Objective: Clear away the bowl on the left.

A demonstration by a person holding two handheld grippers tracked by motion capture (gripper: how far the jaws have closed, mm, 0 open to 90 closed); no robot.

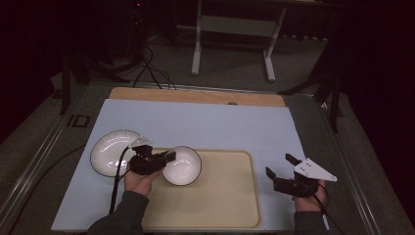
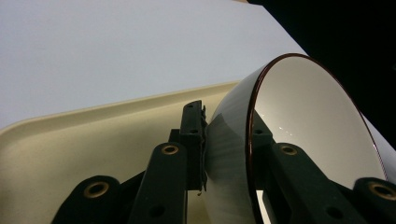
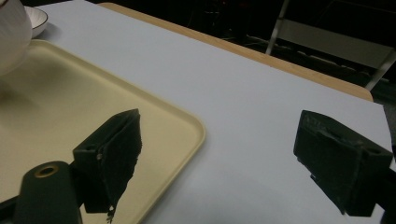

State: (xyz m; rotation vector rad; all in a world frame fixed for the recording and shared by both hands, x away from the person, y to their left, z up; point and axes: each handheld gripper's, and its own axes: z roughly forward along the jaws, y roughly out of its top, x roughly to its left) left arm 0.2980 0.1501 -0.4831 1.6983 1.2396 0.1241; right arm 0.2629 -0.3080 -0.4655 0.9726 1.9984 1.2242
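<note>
A white bowl [image 1: 183, 169] with a dark rim hangs tilted over the near-left corner of a beige tray [image 1: 220, 196]. My left gripper [image 1: 170, 156] is shut on its rim. In the left gripper view one jaw presses the ribbed outer wall of the bowl [image 2: 303, 121] and the other sits inside, with the tray [image 2: 70, 140] below. A white plate [image 1: 107, 149] lies on the blue mat left of the tray. My right gripper [image 1: 279, 165] is open and holds nothing, just right of the tray. In the right gripper view the right gripper [image 3: 224, 158] hovers over the corner of the tray [image 3: 93, 107].
A pale blue mat [image 1: 195, 122] covers the table, with a wooden strip [image 1: 195, 95] along its far edge. A white table frame [image 1: 235, 29] and cables [image 1: 151, 68] are on the floor beyond. The bowl [image 3: 9, 37] and plate [image 3: 35, 18] appear far left in the right gripper view.
</note>
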